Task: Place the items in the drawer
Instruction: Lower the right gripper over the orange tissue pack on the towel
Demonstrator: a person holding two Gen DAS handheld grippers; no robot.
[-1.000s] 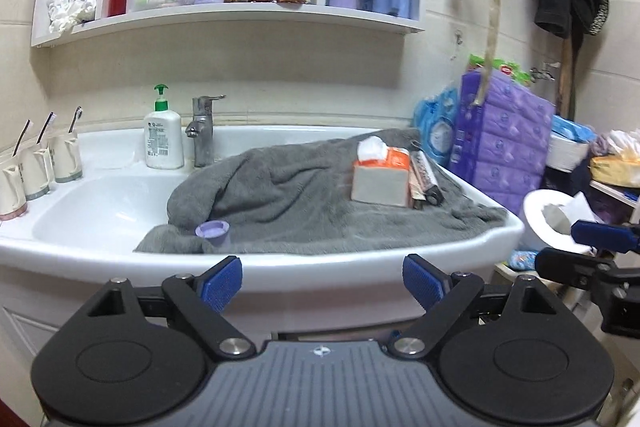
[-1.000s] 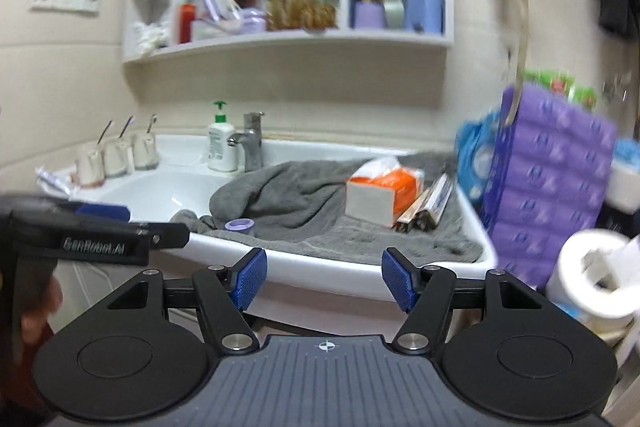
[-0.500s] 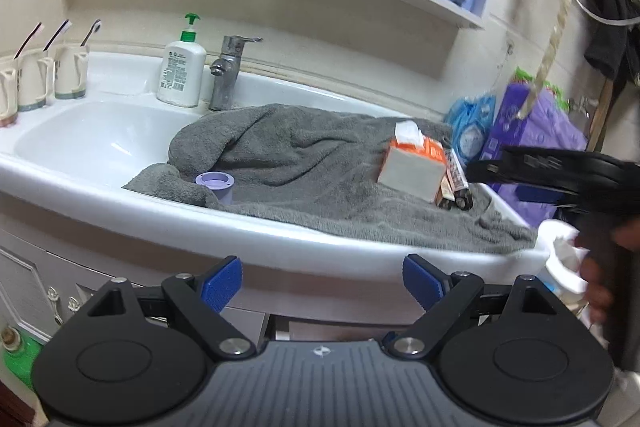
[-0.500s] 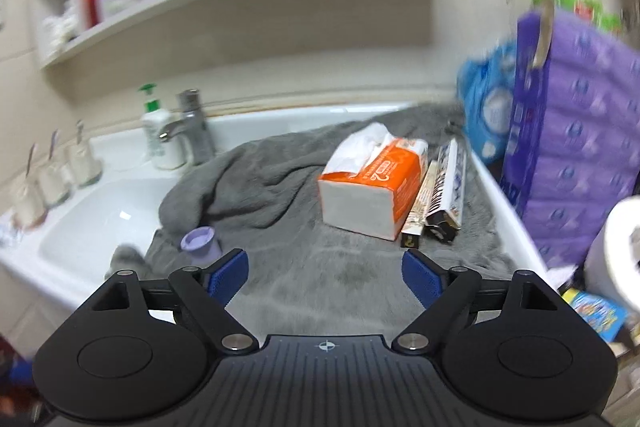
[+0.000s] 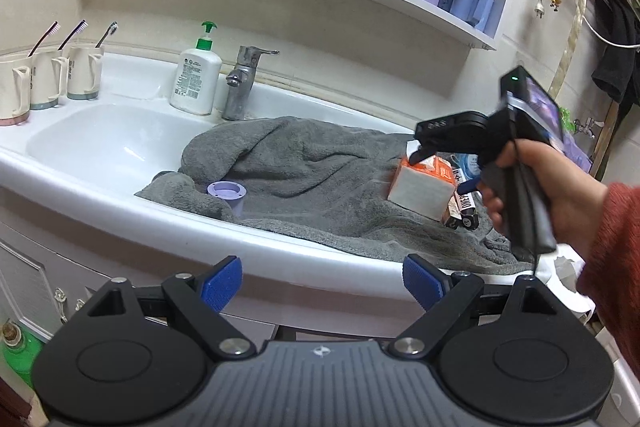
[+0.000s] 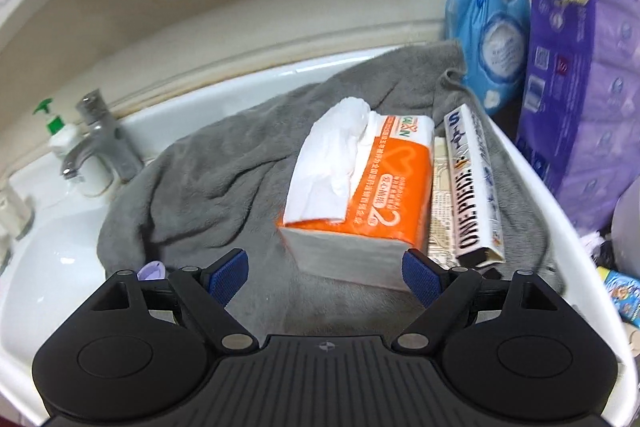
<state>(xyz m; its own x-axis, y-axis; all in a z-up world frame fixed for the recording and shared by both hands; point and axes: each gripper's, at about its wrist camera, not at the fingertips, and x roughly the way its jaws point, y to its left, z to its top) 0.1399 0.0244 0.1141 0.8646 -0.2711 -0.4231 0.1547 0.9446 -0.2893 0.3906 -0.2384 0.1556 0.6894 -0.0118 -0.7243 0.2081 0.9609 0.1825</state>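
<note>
An orange and white tissue pack lies on a grey towel draped over the sink. Two long boxes lie right of it. A small lilac cup stands at the towel's front left. My right gripper is open, just in front of and above the tissue pack, jaws wide either side of it. In the left wrist view it hovers over the pack. My left gripper is open and empty in front of the sink's front rim.
A soap bottle and tap stand at the back of the white sink. Three mugs with toothbrushes stand at the left. Purple and blue paper packs are stacked right. Cabinet fronts lie below the sink.
My right gripper has moved forward and down over the towel, close to the tissue pack. My left gripper has shifted slightly, still low before the sink.
</note>
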